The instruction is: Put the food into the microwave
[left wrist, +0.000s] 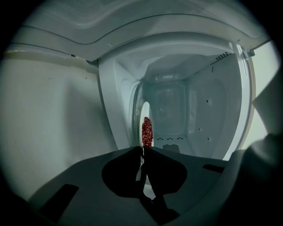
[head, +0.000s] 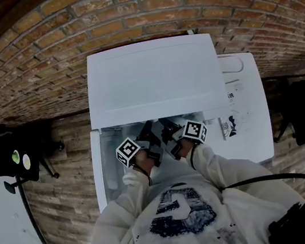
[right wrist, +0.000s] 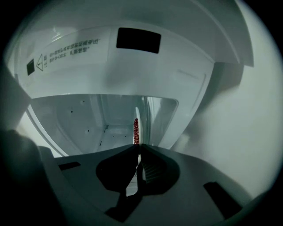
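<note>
L gripper (left wrist: 142, 148) & R gripper (right wrist: 138, 145) jaws clamp plate (left wrist: 145, 108) w/ red food (left wrist: 147, 131) inside microwave (head: 151, 78).

The head camera looks steeply down on the microwave (head: 151, 78); both gripper cameras sit close at its mouth, facing in, sharing its inside.

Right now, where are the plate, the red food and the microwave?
plate (left wrist: 145, 109): left gripper view, its white rim above the food.
red food (left wrist: 147, 131): left gripper view, middle of the heap.
microwave (left wrist: 170, 106): left gripper view, its inner back wall.
</note>
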Available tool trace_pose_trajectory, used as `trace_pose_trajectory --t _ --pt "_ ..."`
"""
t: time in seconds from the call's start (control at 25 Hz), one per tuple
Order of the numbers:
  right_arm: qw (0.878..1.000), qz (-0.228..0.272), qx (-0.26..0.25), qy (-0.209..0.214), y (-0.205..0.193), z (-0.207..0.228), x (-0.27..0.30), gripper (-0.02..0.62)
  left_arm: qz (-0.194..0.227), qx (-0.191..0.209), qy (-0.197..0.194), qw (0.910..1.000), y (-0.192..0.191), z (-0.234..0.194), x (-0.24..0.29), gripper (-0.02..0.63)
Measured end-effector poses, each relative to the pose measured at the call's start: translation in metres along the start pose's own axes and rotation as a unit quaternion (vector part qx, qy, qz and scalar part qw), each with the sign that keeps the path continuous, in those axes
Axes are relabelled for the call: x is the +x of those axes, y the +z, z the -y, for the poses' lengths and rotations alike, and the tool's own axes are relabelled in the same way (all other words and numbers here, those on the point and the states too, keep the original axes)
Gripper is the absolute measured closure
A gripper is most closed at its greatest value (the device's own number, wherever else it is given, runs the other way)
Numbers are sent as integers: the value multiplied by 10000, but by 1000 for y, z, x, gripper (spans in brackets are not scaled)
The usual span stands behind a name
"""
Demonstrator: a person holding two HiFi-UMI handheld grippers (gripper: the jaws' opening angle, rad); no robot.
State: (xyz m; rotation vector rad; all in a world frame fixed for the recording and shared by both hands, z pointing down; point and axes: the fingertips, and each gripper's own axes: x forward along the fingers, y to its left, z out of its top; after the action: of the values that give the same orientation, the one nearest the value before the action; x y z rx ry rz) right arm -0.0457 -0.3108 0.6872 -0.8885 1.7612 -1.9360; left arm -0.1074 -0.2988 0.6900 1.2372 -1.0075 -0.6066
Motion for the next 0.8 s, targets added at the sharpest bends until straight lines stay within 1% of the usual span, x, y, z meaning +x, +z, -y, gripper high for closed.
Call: trace_pose_trajectory --t 0.2,0.32,0.6,0.68,0.8 --pt "9999 -29 -108 76 -2 -4 1 565 -79 217 -44 9997 -1 4 0 572" --pt "9999 -22 -137 70 -1 -5 -3 528 -103 274 -18 9996 -4 6 -1 540" --pt "9998 -57 -147 95 -9 -10 -22 526 -106 360 -92 9993 -17 13 -16 532" --pt "9997 -65 -186 112 -10 -13 -29 526 -128 482 -135 9987 -22 18 -23 532" --pt "9992 -139 -342 140 -15 -21 -40 526 -166 773 -172 9967 -29 29 -35 534"
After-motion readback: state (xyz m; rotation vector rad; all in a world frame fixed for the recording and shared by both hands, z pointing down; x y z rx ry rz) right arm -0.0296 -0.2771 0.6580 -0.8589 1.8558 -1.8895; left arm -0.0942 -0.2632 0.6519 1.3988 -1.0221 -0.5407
